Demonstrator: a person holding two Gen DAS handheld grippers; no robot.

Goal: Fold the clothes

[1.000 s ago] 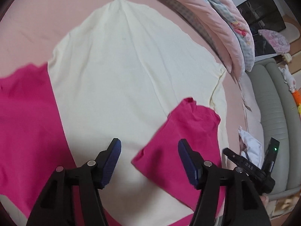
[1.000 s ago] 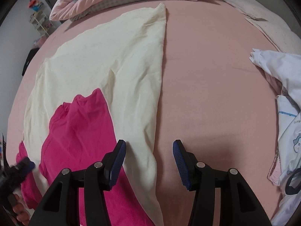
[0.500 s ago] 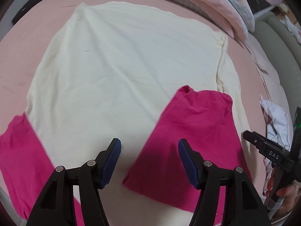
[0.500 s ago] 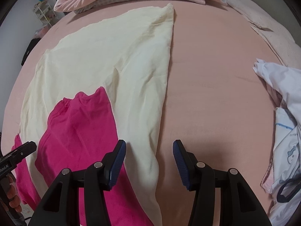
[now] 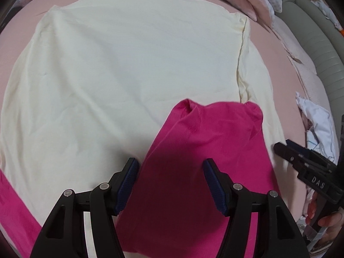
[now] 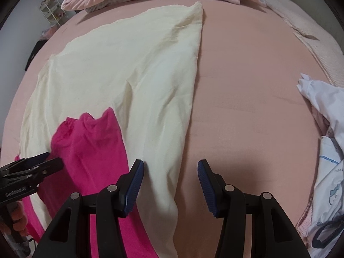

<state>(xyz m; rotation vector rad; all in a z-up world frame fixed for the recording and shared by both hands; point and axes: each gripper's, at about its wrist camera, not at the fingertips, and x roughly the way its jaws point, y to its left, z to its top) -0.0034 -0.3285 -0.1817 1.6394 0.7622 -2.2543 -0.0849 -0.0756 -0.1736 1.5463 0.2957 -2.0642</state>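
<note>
both grippers agape, empty | pink garment [image 5: 206, 150] on cream cloth [image 5: 129, 64] | white clothes [image 6: 326, 129] rightward

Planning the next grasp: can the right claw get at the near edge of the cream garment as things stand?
Probably yes. The right claw is open and empty, and the cream garment has its near edge lying flat between the fingers with nothing over it. The magenta sleeve lies off to the left.

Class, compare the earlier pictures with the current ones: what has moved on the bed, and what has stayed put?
The left gripper has moved in over the pink sleeve, fingers open either side. The right gripper barely shifted, open above the cream garment edge. Nothing was grasped or released; both garments lie as before.
</note>
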